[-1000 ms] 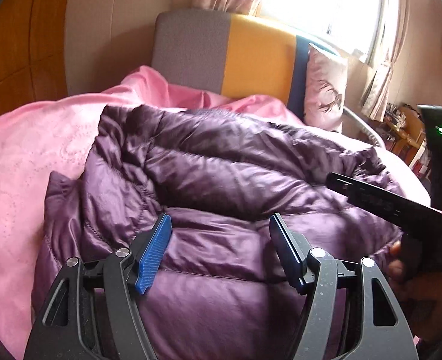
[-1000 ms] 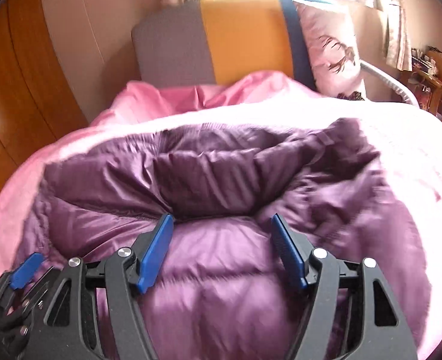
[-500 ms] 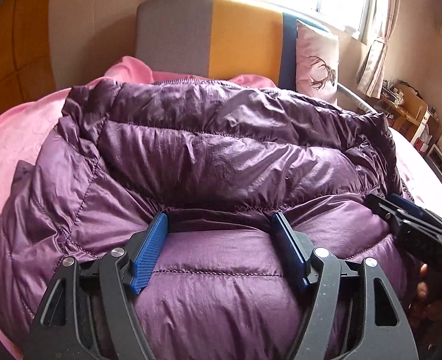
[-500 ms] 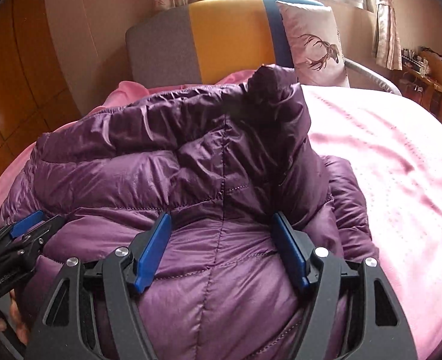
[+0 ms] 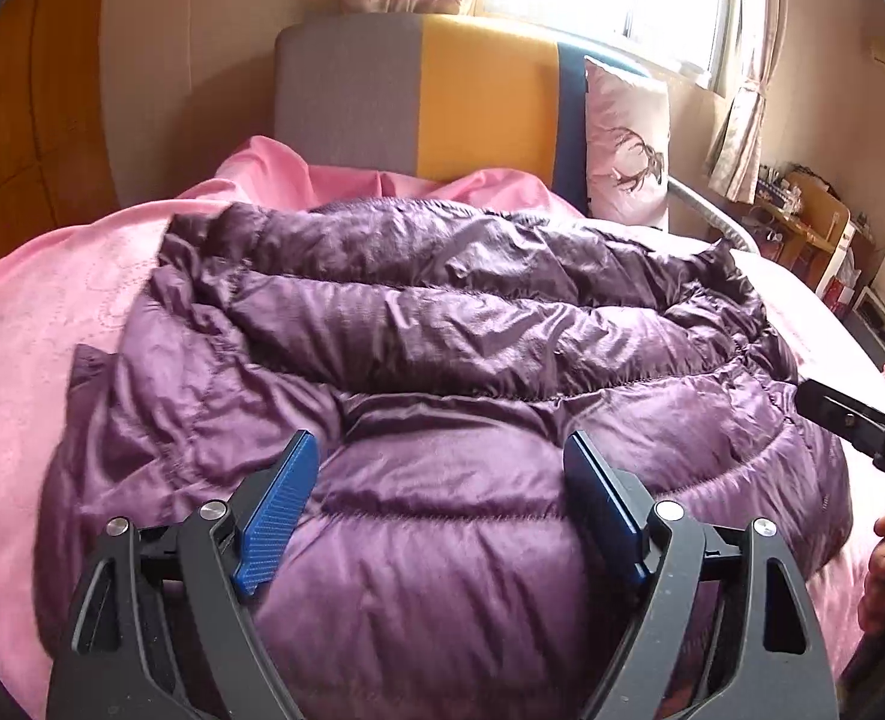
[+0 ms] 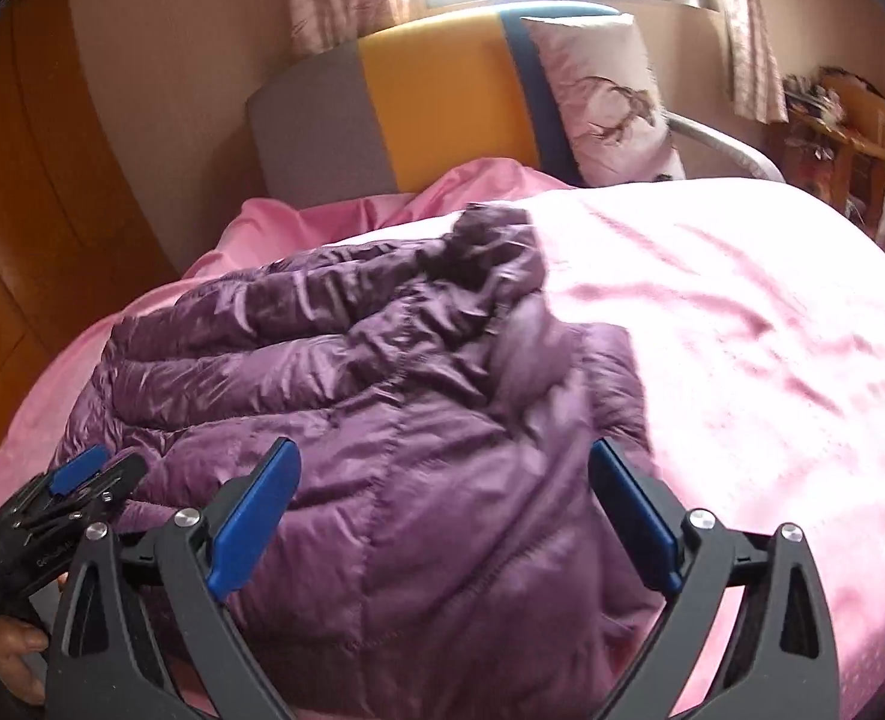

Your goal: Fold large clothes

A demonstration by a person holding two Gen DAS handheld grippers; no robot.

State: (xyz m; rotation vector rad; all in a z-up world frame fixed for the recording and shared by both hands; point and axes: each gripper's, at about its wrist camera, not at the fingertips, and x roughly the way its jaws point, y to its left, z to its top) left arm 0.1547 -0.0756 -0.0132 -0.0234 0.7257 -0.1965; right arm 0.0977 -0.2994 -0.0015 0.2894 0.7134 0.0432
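One purple down jacket (image 5: 442,396) lies folded over on the pink bedspread (image 5: 40,360), toward its near edge. Left gripper (image 5: 439,504): jaws opening, fabric bulging between the pads, unclamped. Right gripper (image 6: 442,516): jaws opening above the jacket's right edge. One deer-print pillow (image 5: 625,144) leans on the headboard (image 5: 484,102).

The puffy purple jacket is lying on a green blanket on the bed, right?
Not quite: the puffy purple jacket is lying on a pink blanket, not a green one. It is on the bed, as the right wrist view shows.
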